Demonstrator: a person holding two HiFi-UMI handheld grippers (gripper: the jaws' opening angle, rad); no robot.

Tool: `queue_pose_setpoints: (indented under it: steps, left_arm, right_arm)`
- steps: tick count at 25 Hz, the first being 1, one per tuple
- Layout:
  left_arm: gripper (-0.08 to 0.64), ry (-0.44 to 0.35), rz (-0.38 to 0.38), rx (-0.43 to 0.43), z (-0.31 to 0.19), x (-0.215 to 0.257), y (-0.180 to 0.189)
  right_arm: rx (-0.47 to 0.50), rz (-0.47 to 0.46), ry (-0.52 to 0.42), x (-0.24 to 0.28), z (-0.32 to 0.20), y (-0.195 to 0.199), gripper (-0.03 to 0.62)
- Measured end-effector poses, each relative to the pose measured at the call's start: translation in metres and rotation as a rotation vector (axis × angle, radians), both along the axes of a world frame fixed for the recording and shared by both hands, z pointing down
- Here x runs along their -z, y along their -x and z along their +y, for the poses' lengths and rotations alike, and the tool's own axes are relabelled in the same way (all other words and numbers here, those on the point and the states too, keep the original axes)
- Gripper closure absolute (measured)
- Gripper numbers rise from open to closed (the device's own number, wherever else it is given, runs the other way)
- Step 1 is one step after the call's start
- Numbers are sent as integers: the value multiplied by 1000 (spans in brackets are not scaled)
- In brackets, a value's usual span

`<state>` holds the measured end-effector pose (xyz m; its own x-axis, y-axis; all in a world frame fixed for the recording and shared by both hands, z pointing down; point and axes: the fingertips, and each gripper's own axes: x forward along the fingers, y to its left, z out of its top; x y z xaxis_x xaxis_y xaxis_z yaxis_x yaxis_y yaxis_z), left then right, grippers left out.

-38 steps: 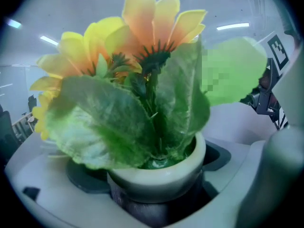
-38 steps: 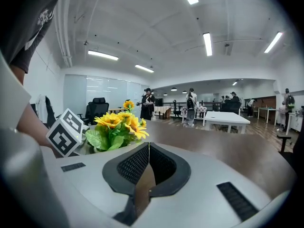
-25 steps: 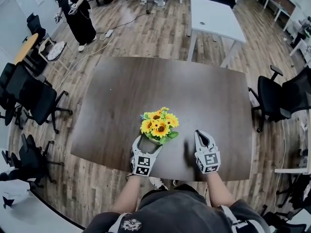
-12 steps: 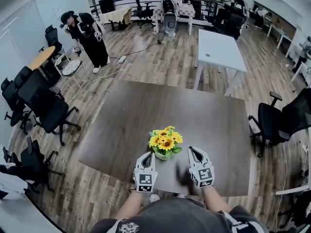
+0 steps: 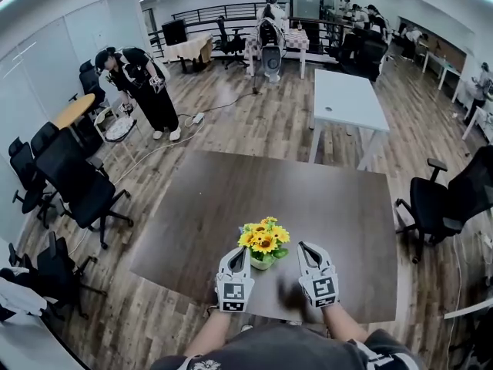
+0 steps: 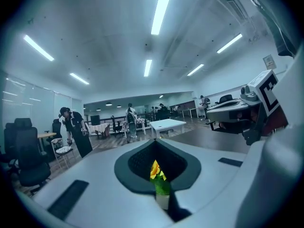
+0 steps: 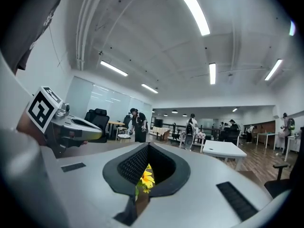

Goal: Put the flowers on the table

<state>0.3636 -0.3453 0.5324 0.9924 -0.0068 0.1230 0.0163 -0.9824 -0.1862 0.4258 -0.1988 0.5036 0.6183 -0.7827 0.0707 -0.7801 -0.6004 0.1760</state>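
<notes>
While both claws are held low over the near edge of the desk (image 5: 323,206), the flowers (image 5: 263,241) can be seen standing on it right between them. It's a tight, roundish bunch of yellow sunflower-type blooms with green leaves, set in a small pale pot (image 5: 261,263). The desk top is a big dark-brown slab with rounded corners, smooth and fairly matte.

The left claw (image 5: 239,251) is parked just beside the bunch on one side and the right claw (image 5: 303,247) just beside it on the other. Whether any leaves are being brushed can't be made out from the head view.

In the left gripper view the left claw (image 6: 156,140) is closed up, with the pale plastic jaws brought together to a point. A teardrop-shaped gap lined with black ribbed padding is left behind the tips. The flowers (image 6: 156,171) are only glimpsed through that gap, further out, and nothing is pinched. Same deal in the right gripper view: the right claw (image 7: 148,145) has its tips together, and the yellow petals (image 7: 145,178) are framed in the dark textured hollow, not gripped.

Around the desk, a wood-plank floor (image 5: 254,122), black office chairs (image 5: 77,187) and a plain white table (image 5: 343,91) are visible.
</notes>
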Motion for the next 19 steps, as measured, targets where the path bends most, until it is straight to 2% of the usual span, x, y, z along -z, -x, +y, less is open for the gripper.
queue_pose_setpoints:
  steps: [19]
  left_arm:
    - [552, 11, -5, -27, 17, 0, 0]
  right_arm:
    - [-8, -17, 9, -8, 8, 5, 569]
